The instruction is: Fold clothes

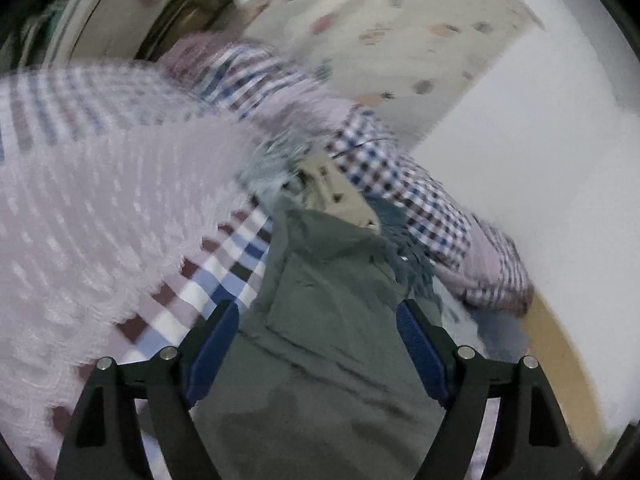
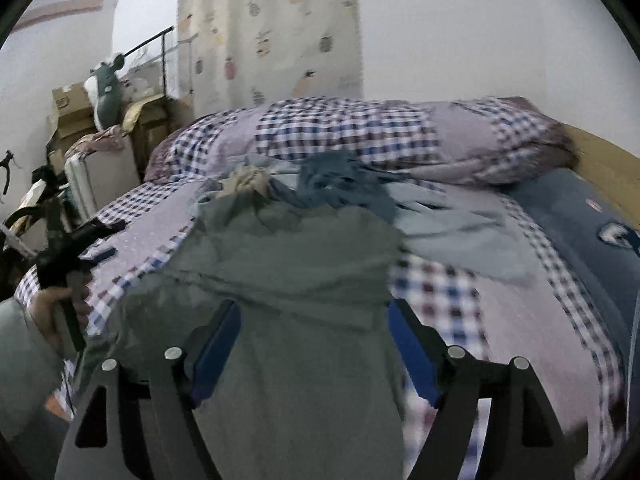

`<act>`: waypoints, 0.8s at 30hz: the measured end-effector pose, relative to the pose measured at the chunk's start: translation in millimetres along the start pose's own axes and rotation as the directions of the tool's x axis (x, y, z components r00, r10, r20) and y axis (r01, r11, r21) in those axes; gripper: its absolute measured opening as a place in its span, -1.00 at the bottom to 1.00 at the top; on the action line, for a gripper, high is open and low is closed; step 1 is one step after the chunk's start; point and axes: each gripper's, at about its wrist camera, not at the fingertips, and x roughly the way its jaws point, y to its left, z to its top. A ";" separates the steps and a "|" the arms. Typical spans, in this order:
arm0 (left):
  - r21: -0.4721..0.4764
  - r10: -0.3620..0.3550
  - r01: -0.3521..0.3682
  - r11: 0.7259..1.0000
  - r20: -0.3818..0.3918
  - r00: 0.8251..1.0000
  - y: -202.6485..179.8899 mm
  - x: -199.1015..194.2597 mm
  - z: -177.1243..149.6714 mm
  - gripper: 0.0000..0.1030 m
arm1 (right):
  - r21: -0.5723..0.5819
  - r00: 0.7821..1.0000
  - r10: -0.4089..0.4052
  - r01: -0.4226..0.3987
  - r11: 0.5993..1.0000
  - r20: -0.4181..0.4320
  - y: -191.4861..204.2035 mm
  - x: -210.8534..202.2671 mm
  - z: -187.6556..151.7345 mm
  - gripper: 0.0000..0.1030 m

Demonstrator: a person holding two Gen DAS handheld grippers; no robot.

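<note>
Grey-green fabric of a garment (image 1: 320,340) fills the space nearest the left wrist camera, running up between the 2 blue-padded fingers of the left gripper (image 1: 318,312). Its jaws stand wide apart, released, with the cloth lying between them but not pinched. The garment rests on a checked bedcover (image 1: 120,200) of lilac, blue and maroon squares, much of it smeared by motion blur. Past the garment's far end sit a beige crumpled item (image 1: 332,188) and a teal-blue cloth (image 1: 404,240), touching each other. A checked pillow (image 1: 440,208) lies beyond them against a white wall (image 1: 540,160), and a curtain (image 1: 380,40) printed with fruit hangs above.

From the right wrist camera, the same grey-green garment (image 2: 296,272) spreads flat on the bedcover (image 2: 500,320), its near edge passing between the fingers of the right gripper (image 2: 314,312). These jaws are also spread wide and grasp nothing. At the left edge a hand (image 2: 56,312) holds the black left gripper (image 2: 72,248) just beside the garment's side. Behind the garment lies the beige item (image 2: 248,180), the teal-blue cloth (image 2: 344,184) and a pale blue-grey piece (image 2: 460,236). Further back is the long checked pillow (image 2: 360,136), with the fruit-print curtain (image 2: 272,32) above it and cardboard boxes (image 2: 72,112) stacked to the left.
</note>
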 end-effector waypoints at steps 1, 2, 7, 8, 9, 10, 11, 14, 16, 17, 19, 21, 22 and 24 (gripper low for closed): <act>0.049 0.007 -0.008 0.999 0.016 1.000 -3.1 -15.1 -4.7 0.64 | 0.016 1.000 -0.006 0.006 1.000 0.012 -3.0 -10.4 -12.8 0.63; 0.081 0.025 -0.028 0.996 0.032 0.999 -2.8 -32.0 -14.7 0.64 | 0.039 0.999 -0.003 0.001 0.999 0.032 -6.9 -21.8 -30.3 0.72; 0.101 0.146 -0.143 0.984 -0.016 0.989 16.2 -90.6 -63.5 0.64 | 0.139 0.992 -0.104 0.094 0.986 0.066 -12.5 -38.9 -91.6 0.74; 0.099 0.156 -0.152 0.983 -0.027 0.987 17.7 -98.2 -67.6 0.64 | 0.167 0.991 -0.122 0.113 0.979 0.046 -14.1 -36.1 -101.5 0.74; 0.097 0.164 -0.160 0.982 -0.033 0.986 18.5 -105.9 -72.8 0.64 | 0.195 0.990 -0.136 0.129 0.972 0.026 -15.6 -33.2 -110.9 0.74; 0.101 0.164 -0.159 0.982 -0.035 0.986 18.1 -112.6 -77.6 0.64 | 0.211 0.992 -0.122 0.118 0.970 0.009 -16.5 -29.9 -114.2 0.74; 0.111 0.166 -0.161 0.981 -0.037 0.985 16.9 -119.2 -82.9 0.65 | 0.227 0.994 -0.108 0.107 0.968 -0.008 -17.4 -26.5 -117.5 0.74; 0.143 0.180 -0.172 0.975 -0.044 0.983 14.1 -136.0 -98.9 0.65 | 0.246 0.994 -0.105 0.108 0.963 -0.028 -17.5 -22.8 -120.7 0.74; 0.156 0.197 -0.186 0.970 -0.059 0.979 13.7 -142.1 -109.5 0.65 | 0.249 0.994 -0.106 0.111 0.962 -0.035 -15.2 -22.2 -121.0 0.74; 0.158 0.206 -0.193 0.968 -0.068 0.976 14.0 -144.3 -114.5 0.65 | 0.242 0.993 -0.105 0.114 0.964 -0.049 -13.2 -21.7 -122.2 0.74; 0.148 0.218 -0.202 0.968 -0.095 0.971 18.2 -148.7 -122.6 0.65 | 0.222 0.992 -0.108 0.119 0.968 -0.062 -9.5 -17.0 -121.4 0.74; 0.130 0.231 -0.216 0.968 -0.119 0.966 24.9 -150.4 -128.4 0.65 | 0.201 0.992 -0.112 0.122 0.972 -0.065 -5.3 -12.8 -119.9 0.74; 0.123 0.236 -0.221 0.968 -0.125 0.964 26.8 -150.4 -129.8 0.65 | 0.189 0.992 -0.114 0.124 0.974 -0.062 -3.0 -10.9 -118.9 0.74; 0.113 0.248 -0.233 0.966 -0.137 0.959 31.0 -151.3 -132.7 0.65 | 0.165 0.991 -0.117 0.125 0.978 -0.057 1.8 -7.9 -116.7 0.74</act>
